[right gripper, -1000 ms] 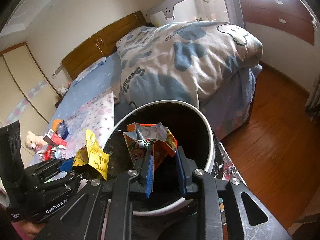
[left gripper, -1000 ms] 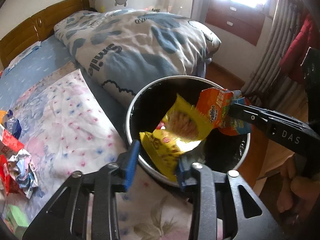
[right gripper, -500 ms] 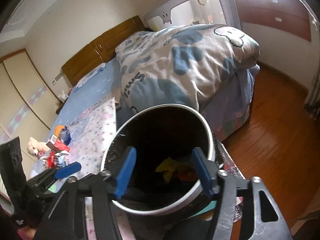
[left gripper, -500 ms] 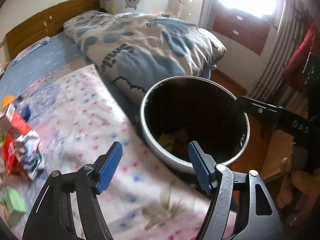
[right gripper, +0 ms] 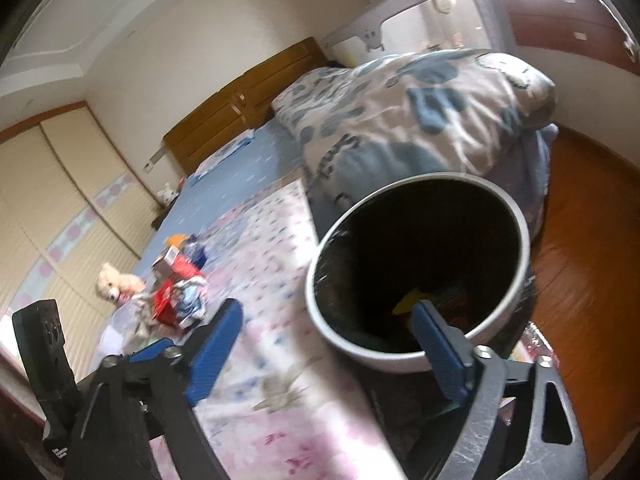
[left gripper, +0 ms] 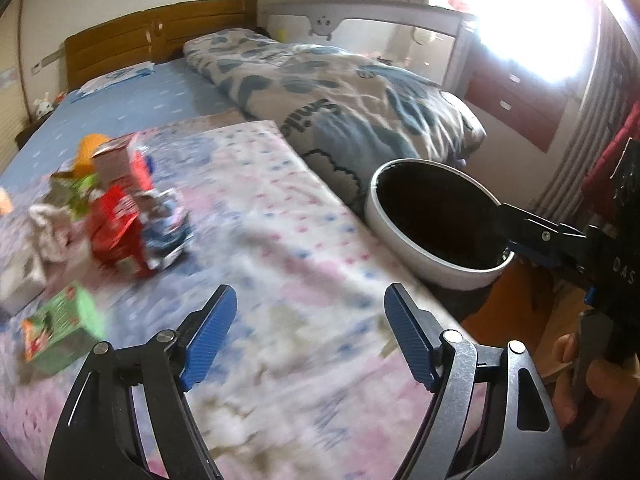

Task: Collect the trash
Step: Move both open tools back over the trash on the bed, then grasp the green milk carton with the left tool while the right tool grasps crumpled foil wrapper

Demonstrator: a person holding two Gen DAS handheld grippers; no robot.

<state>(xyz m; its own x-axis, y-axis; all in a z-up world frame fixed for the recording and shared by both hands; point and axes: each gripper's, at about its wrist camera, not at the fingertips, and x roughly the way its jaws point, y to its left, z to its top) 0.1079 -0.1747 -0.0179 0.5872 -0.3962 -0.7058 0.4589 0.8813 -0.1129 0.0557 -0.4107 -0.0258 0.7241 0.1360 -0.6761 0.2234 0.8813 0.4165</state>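
Note:
A white-rimmed bin (left gripper: 404,236) (right gripper: 520,264) with a black liner stands beside the bed; a yellow wrapper (right gripper: 408,300) and an orange one lie at its bottom. A pile of trash (left gripper: 120,216) (right gripper: 176,296), red packets, crumpled foil and cartons, lies on the flowered sheet (left gripper: 280,248), with a green carton (left gripper: 60,332) nearer. My left gripper (left gripper: 310,332) hangs over the sheet, its jaws opening with nothing between them. My right gripper (right gripper: 328,344) stands at the bin's near rim, jaws opening and empty; it shows in the left wrist view (left gripper: 524,232) too.
A rolled blue-and-white quilt (left gripper: 340,92) lies along the bed's far side behind the bin. A wooden headboard (left gripper: 160,36), a plush toy (right gripper: 116,284) at the bed's edge, wardrobe doors (right gripper: 48,208) and a wooden floor (right gripper: 592,272) surround the bed.
Both grippers opened and dropped their wrappers into the bin. The left gripper swung away from the bin toward the trash pile; the right drew back a little.

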